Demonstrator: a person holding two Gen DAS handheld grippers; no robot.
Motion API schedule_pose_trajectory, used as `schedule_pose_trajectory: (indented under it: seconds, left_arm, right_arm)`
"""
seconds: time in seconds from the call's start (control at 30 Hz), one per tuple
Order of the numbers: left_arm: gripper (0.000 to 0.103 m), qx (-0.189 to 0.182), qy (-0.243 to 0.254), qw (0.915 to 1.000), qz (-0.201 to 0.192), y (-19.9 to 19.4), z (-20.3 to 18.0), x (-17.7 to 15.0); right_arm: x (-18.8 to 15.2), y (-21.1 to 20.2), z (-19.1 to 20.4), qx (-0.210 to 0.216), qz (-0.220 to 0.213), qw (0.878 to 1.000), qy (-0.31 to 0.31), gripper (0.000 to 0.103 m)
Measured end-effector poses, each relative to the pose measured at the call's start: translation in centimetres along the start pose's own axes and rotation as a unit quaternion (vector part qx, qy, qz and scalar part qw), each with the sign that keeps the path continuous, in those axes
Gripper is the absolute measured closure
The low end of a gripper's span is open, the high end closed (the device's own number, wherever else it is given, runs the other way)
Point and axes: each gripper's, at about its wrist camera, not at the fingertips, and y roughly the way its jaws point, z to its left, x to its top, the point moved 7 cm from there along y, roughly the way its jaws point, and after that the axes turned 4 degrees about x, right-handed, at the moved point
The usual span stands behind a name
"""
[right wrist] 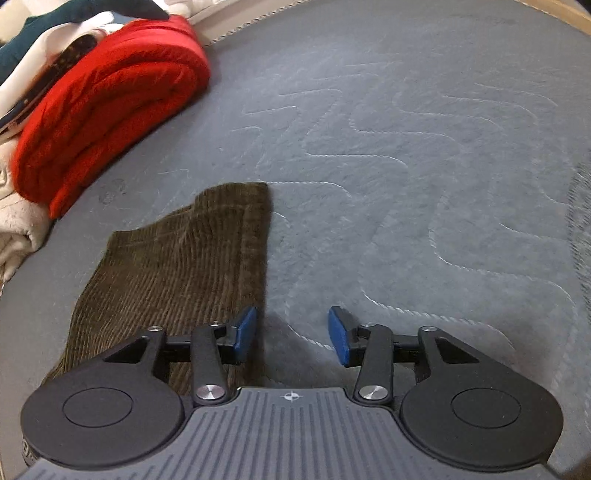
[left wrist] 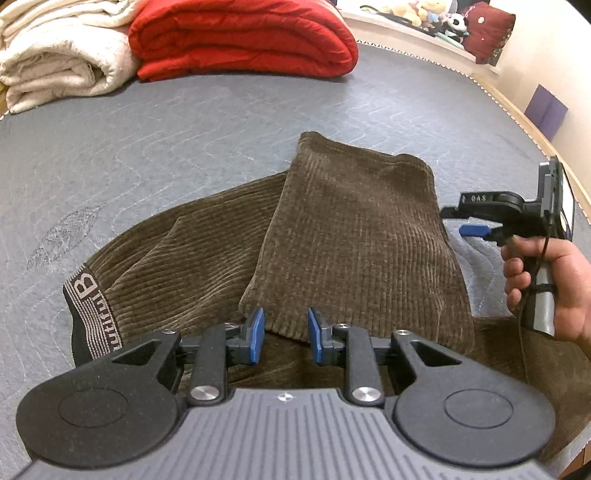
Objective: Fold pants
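Brown corduroy pants (left wrist: 351,240) lie on the grey quilted mattress (left wrist: 184,140), one leg part folded over the rest. Their black waistband (left wrist: 88,306) with a letter B sits at the left. My left gripper (left wrist: 285,333) hovers over the near edge of the folded leg, blue pads apart with only cloth below the gap. In the right wrist view my right gripper (right wrist: 291,334) stands open at the right edge of the pants (right wrist: 177,266), its left pad over the cloth and its right pad over bare mattress (right wrist: 406,184). The left wrist view shows the right gripper (left wrist: 456,221) held by a hand (left wrist: 535,284).
A folded red blanket (left wrist: 240,40) and a cream blanket (left wrist: 62,62) lie at the far side of the mattress. The red blanket (right wrist: 110,122) is also at the right wrist view's upper left. Soft toys (left wrist: 436,18) sit on a far ledge. A wooden bed edge (left wrist: 524,122) runs along the right.
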Motion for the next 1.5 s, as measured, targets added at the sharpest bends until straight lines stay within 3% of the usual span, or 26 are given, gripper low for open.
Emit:
schedule_pose_trajectory:
  seconds: [0.07,0.17,0.23,0.3,0.37,0.5,0.6,0.67,0.73,0.77,0.83,0.87,0.9,1.03,1.2,1.27,1.37,1.5]
  left_arm:
    - [0.075,0.004,0.005,1.0000,0.000,0.0,0.2,0.0]
    - [0.075,0.008,0.003,1.0000,0.004,0.1,0.6,0.0]
    - [0.075,0.008,-0.001,1.0000,0.004,0.1,0.9,0.1]
    - [0.075,0.008,-0.003,1.0000,0.004,0.0,0.9,0.1]
    - [0.075,0.006,-0.002,1.0000,0.002,-0.2,0.8,0.1]
    - [0.075,0.003,0.002,1.0000,-0.003,-0.6,0.4,0.0]
    - [0.075,0.005,0.002,1.0000,-0.006,-0.8,0.3,-0.1]
    - [0.075,0.003,0.000,1.0000,-0.009,-1.0,0.2,-0.2]
    - [0.075,0.002,0.005,0.9999,-0.013,-1.1,-0.2,-0.3]
    - [0.075,-0.001,0.008,0.9998,-0.016,-1.2,-0.6,-0.4]
    - [0.075,-0.009,0.018,0.9996,-0.020,-1.3,-1.5,-0.5]
    - [0.075,-0.014,0.026,0.9993,-0.023,-1.4,-2.1,-0.6]
    - [0.075,-0.020,0.037,0.9988,-0.027,-1.3,-2.9,-0.7]
    - [0.075,-0.050,0.077,0.9954,-0.028,-0.1,-6.2,-1.0]
    - [0.073,-0.082,0.101,0.9913,-0.019,3.1,-9.3,-1.6]
    - [0.070,-0.087,0.100,0.9910,-0.022,4.2,-9.9,-1.5]
    - [0.053,-0.088,0.092,0.9913,-0.034,5.7,-10.5,-1.0]
    - [0.050,-0.088,0.072,0.9930,-0.031,7.6,-10.8,-0.1]
  right_arm:
    - [0.3,0.5,0.9,0.006,0.000,1.000,-0.018,0.044]
    - [0.6,1.0,2.0,0.032,0.006,0.999,-0.024,0.045]
    - [0.4,1.2,2.8,0.047,0.012,0.998,-0.031,0.059]
    - [0.1,1.3,3.8,0.052,0.014,0.997,-0.056,0.092]
    - [0.1,0.6,4.9,0.050,-0.003,0.995,-0.088,0.095]
    - [1.1,-2.6,6.8,0.095,-0.038,0.989,-0.108,0.096]
    - [3.2,-5.7,6.3,0.127,-0.075,0.986,-0.074,0.097]
    - [5.2,-8.5,4.3,0.131,-0.125,0.983,-0.030,0.097]
    - [7.2,-11.6,0.6,0.092,-0.195,0.976,0.028,0.097]
    - [8.2,-14.0,-2.9,0.020,-0.256,0.964,0.074,0.097]
    - [8.0,-17.7,-9.7,-0.099,-0.325,0.924,0.173,0.097]
    - [7.3,-18.8,-13.7,-0.145,-0.328,0.906,0.224,0.096]
    - [6.5,-18.9,-16.6,-0.160,-0.310,0.902,0.256,0.096]
    - [3.6,-17.0,-24.7,-0.152,-0.212,0.917,0.304,0.091]
    - [3.2,-16.4,-27.6,-0.094,-0.186,0.932,0.295,0.061]
    - [3.3,-16.3,-28.6,-0.065,-0.178,0.934,0.303,0.060]
    - [3.1,-17.4,-30.3,-0.044,-0.186,0.925,0.327,0.059]
    - [3.0,-18.1,-31.8,-0.034,-0.205,0.910,0.358,0.059]
